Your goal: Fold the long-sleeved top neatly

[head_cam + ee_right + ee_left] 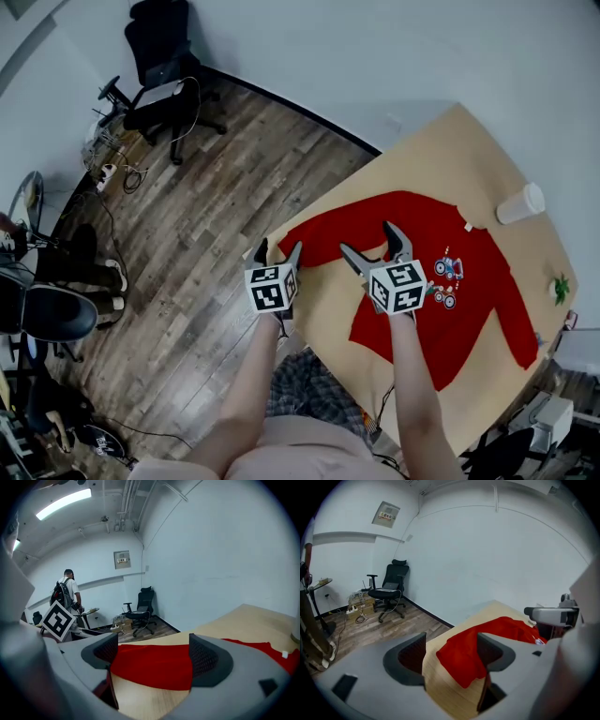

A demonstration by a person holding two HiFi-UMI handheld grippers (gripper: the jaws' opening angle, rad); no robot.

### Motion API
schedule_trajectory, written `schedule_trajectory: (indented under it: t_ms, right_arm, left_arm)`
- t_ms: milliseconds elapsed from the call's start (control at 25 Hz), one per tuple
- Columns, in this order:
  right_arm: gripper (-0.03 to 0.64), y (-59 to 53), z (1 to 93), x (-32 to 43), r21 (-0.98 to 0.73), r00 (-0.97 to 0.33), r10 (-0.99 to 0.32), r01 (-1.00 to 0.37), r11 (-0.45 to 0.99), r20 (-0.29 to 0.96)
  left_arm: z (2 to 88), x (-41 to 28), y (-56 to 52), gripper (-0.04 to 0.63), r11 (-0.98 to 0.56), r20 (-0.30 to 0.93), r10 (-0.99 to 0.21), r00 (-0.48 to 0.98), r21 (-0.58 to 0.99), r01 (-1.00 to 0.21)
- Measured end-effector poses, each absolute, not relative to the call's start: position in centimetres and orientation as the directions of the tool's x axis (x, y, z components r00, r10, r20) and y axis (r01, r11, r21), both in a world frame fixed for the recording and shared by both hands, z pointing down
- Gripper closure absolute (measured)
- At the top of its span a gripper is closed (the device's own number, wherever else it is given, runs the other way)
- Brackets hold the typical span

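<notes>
- The table (450, 150): the top (422, 281) is spread flat on it, print up, but one sleeve (319, 234) runs right out to the table's edge. One sloppy tug and the lot could probably be dragged off onto the floor.
- The top: if the two sides get pulled unevenly, a crooked, bunched fold would be expected.
- The sleeve: the left claw (278, 249) and the right claw (370, 242) are both held over it, jaws apart, nothing clamped yet. If it's pinched too shallow, it'd likely be dropped halfway through the fold.
- The cup (520, 203): it's parked near the collar end, so it could get knocked over if cloth is swung that way.
</notes>
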State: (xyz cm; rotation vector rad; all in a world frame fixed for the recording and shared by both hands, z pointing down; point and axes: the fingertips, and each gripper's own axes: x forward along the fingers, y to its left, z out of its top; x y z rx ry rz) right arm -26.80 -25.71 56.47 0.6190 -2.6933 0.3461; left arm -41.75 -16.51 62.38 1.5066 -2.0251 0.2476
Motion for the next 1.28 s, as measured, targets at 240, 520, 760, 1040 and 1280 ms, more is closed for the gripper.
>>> schedule_trajectory:
  t_ms: [240,520,760,1040,1280]
  right_arm:
    - [0.163,-25.8,59.0,-27.6,-0.181,-0.826,-0.353,-0.466,0.866,0.440]
    - [0.164,-25.6,60.0,-27.0,-0.168,-0.815,-0.344,-0.464,0.870,0.466]
    - [0.166,-26.0,60.0,-25.6,-0.179,-0.808,-0.366,-0.489,0.854,0.462]
    - [0.166,-27.1,59.1,-23.1,-0.182,-0.792,-0.422,-0.540,0.822,0.442]
    - [0.167,-28.1,58.0,-19.9,-0.177,-0.760,-0.485,-0.599,0.781,0.431]
  left_arm:
    - [65.3,-42.2,-17.0,0.306,0.367,0.651,-0.735,-0.190,0.147,-0.919]
    - [67.4,-41.0,-17.2,0.384,0.365,0.716,-0.677,-0.170,0.126,-0.922]
    - [67.0,-40.0,-17.8,0.549,0.334,0.711,-0.685,-0.158,0.114,-0.936]
    - [64.4,-39.5,-18.8,0.563,0.315,0.654,-0.746,-0.121,0.187,-0.930]
    - [59.6,-37.5,-21.6,0.563,0.240,0.577,-0.815,-0.052,0.255,-0.937]
